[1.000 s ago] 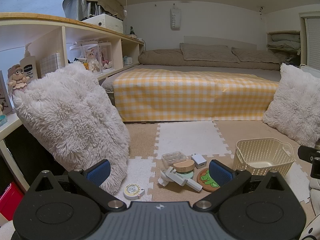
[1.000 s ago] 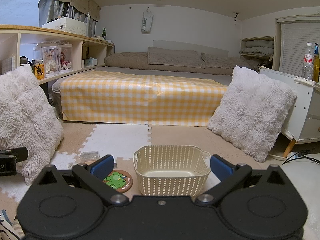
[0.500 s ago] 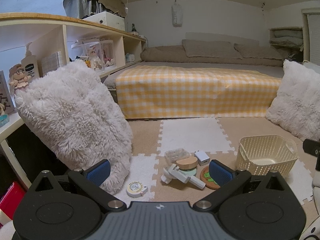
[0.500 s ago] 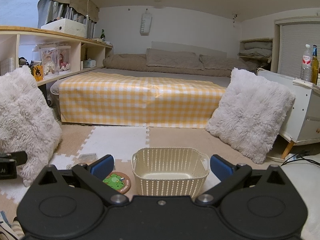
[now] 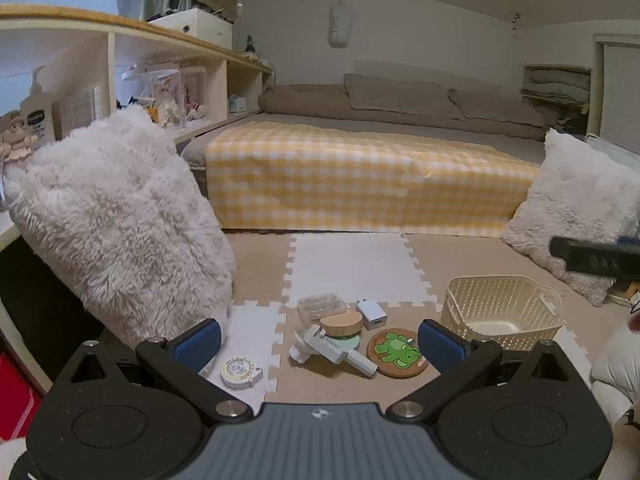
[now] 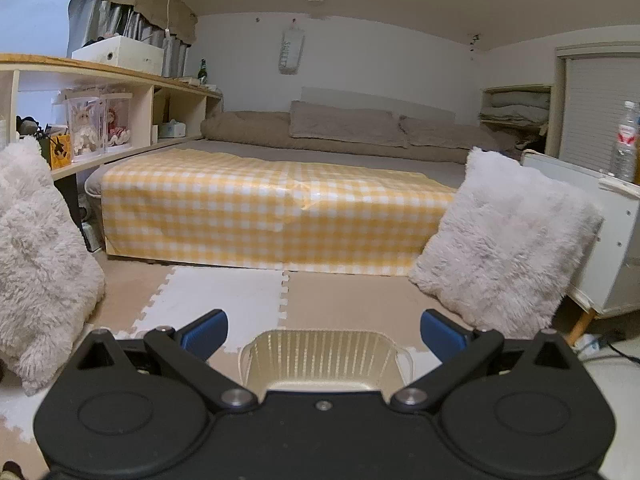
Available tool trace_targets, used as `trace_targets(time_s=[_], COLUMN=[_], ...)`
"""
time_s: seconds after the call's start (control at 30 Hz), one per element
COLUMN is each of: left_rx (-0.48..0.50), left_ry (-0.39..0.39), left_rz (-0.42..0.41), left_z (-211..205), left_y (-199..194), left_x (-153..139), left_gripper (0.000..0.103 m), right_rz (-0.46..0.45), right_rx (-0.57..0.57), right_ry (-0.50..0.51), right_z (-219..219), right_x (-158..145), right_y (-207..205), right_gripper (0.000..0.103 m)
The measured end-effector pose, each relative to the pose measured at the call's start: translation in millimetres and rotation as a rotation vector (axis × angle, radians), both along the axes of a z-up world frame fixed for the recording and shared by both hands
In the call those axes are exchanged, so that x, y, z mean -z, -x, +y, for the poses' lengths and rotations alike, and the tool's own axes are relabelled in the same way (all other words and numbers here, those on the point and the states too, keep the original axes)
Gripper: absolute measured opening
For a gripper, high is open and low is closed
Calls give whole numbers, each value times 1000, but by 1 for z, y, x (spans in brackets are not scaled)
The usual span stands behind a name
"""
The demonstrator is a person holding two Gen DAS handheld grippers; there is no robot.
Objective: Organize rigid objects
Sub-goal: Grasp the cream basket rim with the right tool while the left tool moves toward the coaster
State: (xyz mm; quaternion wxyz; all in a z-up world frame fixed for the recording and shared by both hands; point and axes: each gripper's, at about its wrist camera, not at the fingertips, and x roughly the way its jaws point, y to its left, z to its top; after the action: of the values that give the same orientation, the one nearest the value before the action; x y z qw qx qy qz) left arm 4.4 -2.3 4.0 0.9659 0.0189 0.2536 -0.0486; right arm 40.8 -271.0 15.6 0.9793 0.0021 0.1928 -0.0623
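Both hand-held grippers spread wide, left (image 5: 318,342) facing coaster (image 5: 397,352), right (image 6: 323,334) above basket (image 6: 324,356)

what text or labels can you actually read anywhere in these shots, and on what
"SWEET", printed vertically, is faintly readable on the hanging bag on the back wall.
Pump bottle on the shelf: blue brand label, too blurred to read.
Tape measure on the mat: print on its face too small.
Water bottle at right: red label, unreadable.
Green-monster coaster: no legible words.

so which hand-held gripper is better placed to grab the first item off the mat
Left. The left hand-held gripper is open facing the frog coaster; the right hand-held gripper sees only the basket.
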Motion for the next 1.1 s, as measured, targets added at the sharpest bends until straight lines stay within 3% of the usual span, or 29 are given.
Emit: trace_targets(time_s=[0.23, 0.37, 0.5, 0.73, 0.87, 1.03, 1.07, 1.1], left_rx=[56, 89, 118, 173, 267, 399, 411, 427], left_ry=[16, 51, 31, -23, -84, -172, -186, -191], left_rz=[8, 18, 29, 17, 6, 67, 81, 95], left_z=[-6, -9, -20, -40, -55, -82, -87, -91], left_y=[-12, -24, -42, -80, -100, -127, -132, -135], left_x=[-7, -13, -15, -11, 0, 26, 31, 37], left_gripper=[103, 103, 103, 103, 103, 103, 103, 103], right_rz=[-53, -73, -2, 125, 173, 280, 304, 324], right_rx=[66, 117, 185, 157, 190, 195, 195, 193], right_ry=[-8, -76, -113, -185, -236, -309, -301, -290], right_z=[-34, -66, -93, -123, -139, -155, -155, -154], right_x=[1, 10, 24, 52, 65, 81, 84, 86], right_y=[-39, -62, -83, -108, -117, -126, -128, -129], right_gripper=[103, 103, 103, 103, 103, 103, 100, 91])
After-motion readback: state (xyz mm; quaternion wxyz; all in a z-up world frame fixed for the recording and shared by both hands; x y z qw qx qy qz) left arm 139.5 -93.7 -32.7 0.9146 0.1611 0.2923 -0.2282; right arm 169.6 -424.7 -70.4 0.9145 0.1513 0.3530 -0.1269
